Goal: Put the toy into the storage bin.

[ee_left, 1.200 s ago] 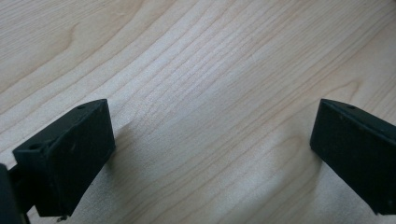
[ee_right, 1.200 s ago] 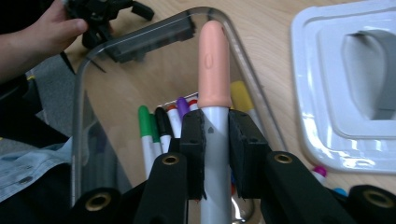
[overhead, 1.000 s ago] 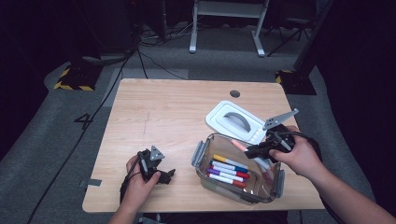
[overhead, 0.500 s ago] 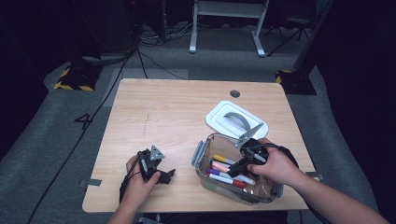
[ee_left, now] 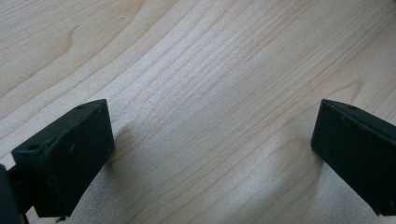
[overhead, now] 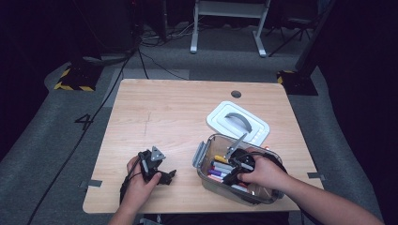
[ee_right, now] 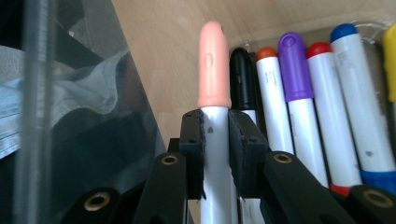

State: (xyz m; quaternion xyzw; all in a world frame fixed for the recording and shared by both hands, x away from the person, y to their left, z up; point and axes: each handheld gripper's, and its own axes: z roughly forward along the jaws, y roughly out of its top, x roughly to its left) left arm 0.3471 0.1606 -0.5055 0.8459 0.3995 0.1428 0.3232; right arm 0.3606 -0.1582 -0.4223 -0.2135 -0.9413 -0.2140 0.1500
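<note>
Dark floor and cables ring a pale wooden table point(overhead: 178, 112), and the work sits at its near right corner. Clamped in the right gripper point(ee_right: 215, 135) is a marker point(ee_right: 215, 84) with a peach cap and a white barrel, its cap pointing away past the jaw tips. Both pads press on the barrel just below the cap, so the grip is firm and narrow. The marker hangs low inside a clear box point(overhead: 206, 154), at the left end of a row of others point(ee_right: 303, 93) lying side by side to the gripper's right: black, orange, purple, red and blue caps on white barrels. Left of the jaws rises the box's clear wall.

To my eye this is the placing step: the marker is nearly down among the rest. Next, it needs lowering flat into the gap beside the black one, then the jaws spreading without nudging its neighbours.

Beyond the box, farther from the right hand point(overhead: 263, 171), lies the white lid point(overhead: 237, 122), off and handle up. Well off to the side, the left gripper point(ee_left: 212, 154) stands wide open over bare wood, holding nothing.
</note>
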